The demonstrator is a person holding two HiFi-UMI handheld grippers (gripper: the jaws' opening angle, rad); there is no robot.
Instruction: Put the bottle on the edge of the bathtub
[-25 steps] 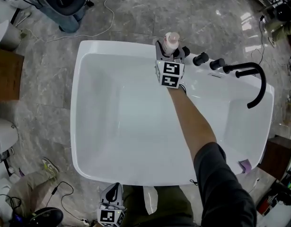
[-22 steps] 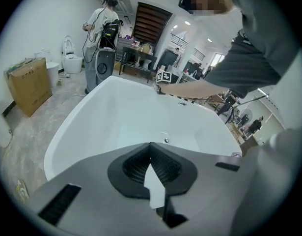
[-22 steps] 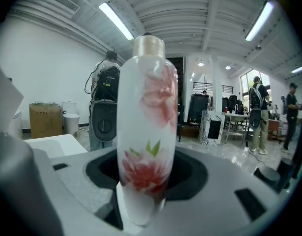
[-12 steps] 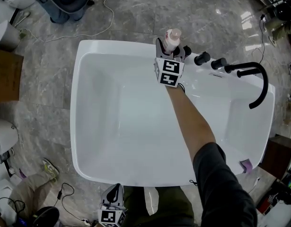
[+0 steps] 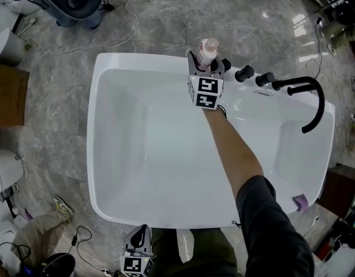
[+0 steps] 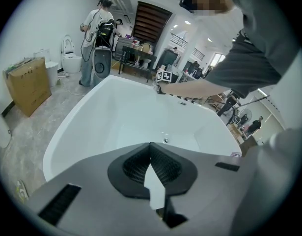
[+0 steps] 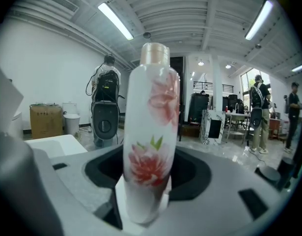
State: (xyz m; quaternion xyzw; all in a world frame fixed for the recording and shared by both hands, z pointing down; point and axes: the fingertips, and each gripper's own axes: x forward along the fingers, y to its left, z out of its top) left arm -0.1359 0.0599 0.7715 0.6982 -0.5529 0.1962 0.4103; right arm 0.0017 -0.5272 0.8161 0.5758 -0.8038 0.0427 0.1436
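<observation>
Beside the left end of the glossy white bathtub (image 5: 94, 131), the left gripper view shows a brown cardboard box (image 6: 27, 82) on the grey marble floor. The right gripper view shows dark print on it, too small to read.

At the bathtub's near rim hangs the left gripper (image 5: 139, 232). Its own view shows its dark ribbed fingers (image 6: 133, 166) clenched tip to tip with nothing between them. That view looks across the basin to a small round drain (image 6: 166, 140), which the head view does not make out.

On the bathtub's far rim stands the bottle (image 5: 209, 48), upright. It is a tall white plastic cylinder with a pale pink cap, and only the right gripper view (image 7: 151, 127) shows its printed pink flowers and green leaves. No wording can be made out on that side.

The right gripper (image 5: 206, 64) reaches across the basin, its cube of black-and-white square markers (image 5: 206, 92) facing up. Its fingers (image 7: 104, 168) have just been opening and stand released, with the bottle between them and dark gaps beside it.

Further right along the far rim sit round black knobs (image 5: 244, 72) and a curved black faucet (image 5: 313, 97). At the bathtub's near right corner lies a small purple item (image 5: 299, 201).
</observation>
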